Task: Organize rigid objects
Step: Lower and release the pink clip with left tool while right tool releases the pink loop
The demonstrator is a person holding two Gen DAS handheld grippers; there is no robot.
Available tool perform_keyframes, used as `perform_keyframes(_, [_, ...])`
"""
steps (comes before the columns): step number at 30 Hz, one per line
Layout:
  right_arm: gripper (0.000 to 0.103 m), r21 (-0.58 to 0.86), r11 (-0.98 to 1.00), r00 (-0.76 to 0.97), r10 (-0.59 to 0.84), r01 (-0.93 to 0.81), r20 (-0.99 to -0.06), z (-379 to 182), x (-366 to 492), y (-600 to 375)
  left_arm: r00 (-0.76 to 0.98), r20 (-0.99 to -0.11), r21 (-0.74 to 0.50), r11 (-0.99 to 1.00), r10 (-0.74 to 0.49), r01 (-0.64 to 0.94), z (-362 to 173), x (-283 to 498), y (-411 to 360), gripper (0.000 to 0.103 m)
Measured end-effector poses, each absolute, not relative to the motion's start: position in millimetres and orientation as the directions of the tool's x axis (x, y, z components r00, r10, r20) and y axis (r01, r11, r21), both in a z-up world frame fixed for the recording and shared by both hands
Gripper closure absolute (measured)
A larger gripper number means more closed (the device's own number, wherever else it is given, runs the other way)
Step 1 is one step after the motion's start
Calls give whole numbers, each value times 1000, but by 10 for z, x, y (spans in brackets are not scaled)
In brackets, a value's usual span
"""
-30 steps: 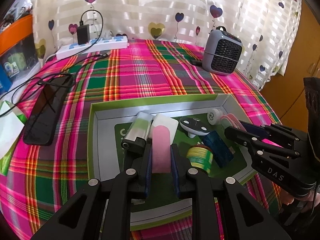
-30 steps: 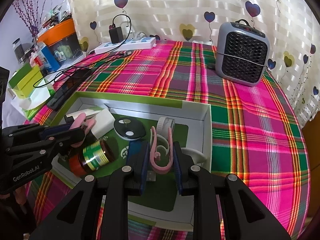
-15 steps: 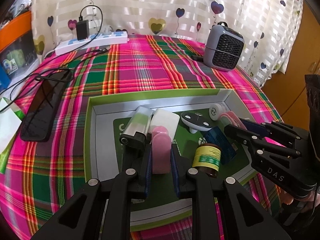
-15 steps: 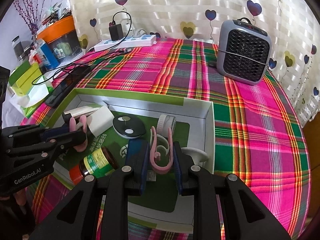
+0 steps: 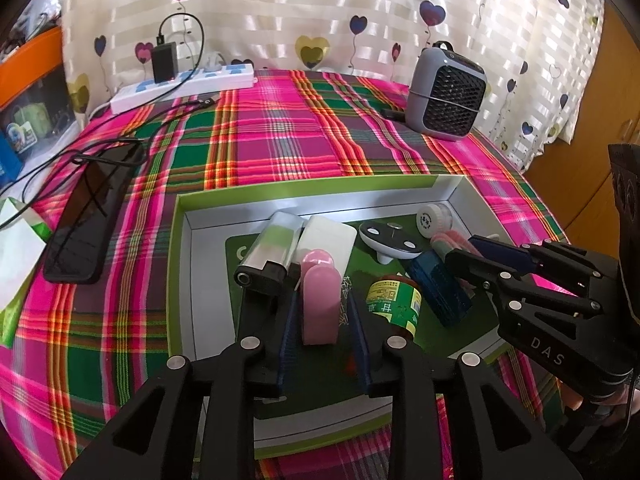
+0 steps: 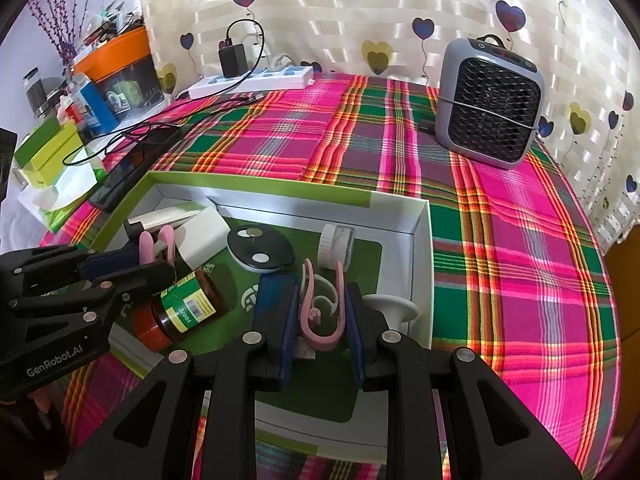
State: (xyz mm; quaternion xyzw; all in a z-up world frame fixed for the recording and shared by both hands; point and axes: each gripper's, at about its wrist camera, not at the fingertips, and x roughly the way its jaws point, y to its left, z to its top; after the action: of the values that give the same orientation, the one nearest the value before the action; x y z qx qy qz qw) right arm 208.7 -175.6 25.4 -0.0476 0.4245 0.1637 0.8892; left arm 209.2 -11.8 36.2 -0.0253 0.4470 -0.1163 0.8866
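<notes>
Plaid-covered bench: left gripper (image 5: 324, 320), jaws just opening, straddles the upright pink case (image 5: 318, 304); right gripper (image 6: 320, 312) clamps a pink clip (image 6: 322, 312).

Jar (image 5: 394, 306) in box (image 5: 312, 194)

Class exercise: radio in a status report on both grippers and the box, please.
Left gripper jaws just opening, gaps beside the pink case. Right gripper shut on the pink clip. Both over the box; brown jar lies close by.
</notes>
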Motion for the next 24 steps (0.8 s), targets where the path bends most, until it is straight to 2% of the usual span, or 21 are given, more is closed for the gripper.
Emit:
perform_keyframes(4, [74,59,942,585,254,-331,-770,253,2077,-1756,574,-788,-143,973,-223,181,368,2087,-120,70])
perform_keyframes(10, [64,67,937,585,269,-342,-765,262,2041,-1734,573,-791,-137,975,-215,177,371,2071,-114,69])
perform_keyframes(24, [63,86,941,600,278,-328,-750,336,1940,-1764,595,-779,-119,978,-198,170,439,1951,-126,68])
